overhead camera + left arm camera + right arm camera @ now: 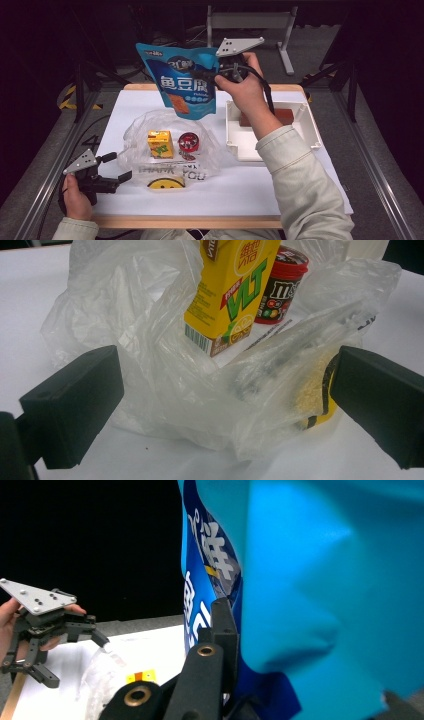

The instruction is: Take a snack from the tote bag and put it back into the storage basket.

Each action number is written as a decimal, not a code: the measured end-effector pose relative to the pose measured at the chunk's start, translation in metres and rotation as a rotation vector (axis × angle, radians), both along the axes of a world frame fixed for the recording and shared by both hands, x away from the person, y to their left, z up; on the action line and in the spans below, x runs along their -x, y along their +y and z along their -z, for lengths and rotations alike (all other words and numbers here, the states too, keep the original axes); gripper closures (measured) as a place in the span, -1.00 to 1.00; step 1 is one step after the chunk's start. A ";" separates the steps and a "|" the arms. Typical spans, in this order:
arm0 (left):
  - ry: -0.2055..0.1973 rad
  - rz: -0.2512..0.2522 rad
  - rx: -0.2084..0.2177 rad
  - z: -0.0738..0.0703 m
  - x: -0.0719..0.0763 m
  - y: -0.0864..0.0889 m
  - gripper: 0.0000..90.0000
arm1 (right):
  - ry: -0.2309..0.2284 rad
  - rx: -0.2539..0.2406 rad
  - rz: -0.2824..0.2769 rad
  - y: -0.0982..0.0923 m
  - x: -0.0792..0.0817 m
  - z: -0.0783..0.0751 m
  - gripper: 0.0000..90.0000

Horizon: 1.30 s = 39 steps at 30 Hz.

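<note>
From the high view, the right gripper [216,76] was clamped on the edge of a blue printed snack pouch [186,80], holding it aloft above the crumpled clear plastic bag [167,145], likely for packing. In the left gripper view, the jaws stood apart, straddling the bag's rim [240,405], probably to hold its mouth open beside the yellow drink carton [230,290]. The right gripper view showed the pouch [320,595] pinched close.

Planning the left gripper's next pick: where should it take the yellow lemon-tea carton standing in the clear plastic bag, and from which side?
Grip the yellow lemon-tea carton across its flat side faces, near the top, coming from above. It stands upright in the open clear plastic bag, whose film crowds its base, and the round red candy tub sits close on one side. The open left gripper is level at the bag's near edge.
</note>
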<state>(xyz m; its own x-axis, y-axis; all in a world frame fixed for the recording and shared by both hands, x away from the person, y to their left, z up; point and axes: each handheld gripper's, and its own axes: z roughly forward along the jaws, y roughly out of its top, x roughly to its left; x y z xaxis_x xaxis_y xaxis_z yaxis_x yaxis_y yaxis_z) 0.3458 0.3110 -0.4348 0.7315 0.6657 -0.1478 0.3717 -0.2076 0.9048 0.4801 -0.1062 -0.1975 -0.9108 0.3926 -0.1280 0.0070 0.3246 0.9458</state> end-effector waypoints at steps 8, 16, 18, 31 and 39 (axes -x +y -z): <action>-0.006 -0.006 0.000 0.000 0.000 0.000 -0.97 | -0.006 0.001 0.067 -0.038 0.003 -0.009 1.00; -0.021 -0.015 0.010 -0.001 0.001 0.002 -0.97 | -0.009 0.012 0.106 -0.063 0.005 -0.013 1.00; -0.024 -0.018 0.014 -0.001 0.001 0.003 -0.97 | -0.008 0.012 0.114 -0.068 0.006 -0.014 1.00; -0.024 -0.021 0.010 -0.002 0.001 0.002 -0.97 | 0.021 0.013 0.208 -0.116 0.007 -0.013 1.00; -0.021 -0.022 0.008 -0.001 0.001 0.001 -0.97 | 0.035 0.025 0.258 -0.136 0.005 -0.010 1.00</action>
<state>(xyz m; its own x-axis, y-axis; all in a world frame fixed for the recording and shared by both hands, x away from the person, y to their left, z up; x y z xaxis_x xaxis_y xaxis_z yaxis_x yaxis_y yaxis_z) 0.3451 0.3119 -0.4341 0.7197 0.6804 -0.1377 0.3566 -0.1922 0.9143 0.4752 -0.2420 -0.1875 -0.7848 0.6097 -0.1106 0.1257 0.3314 0.9351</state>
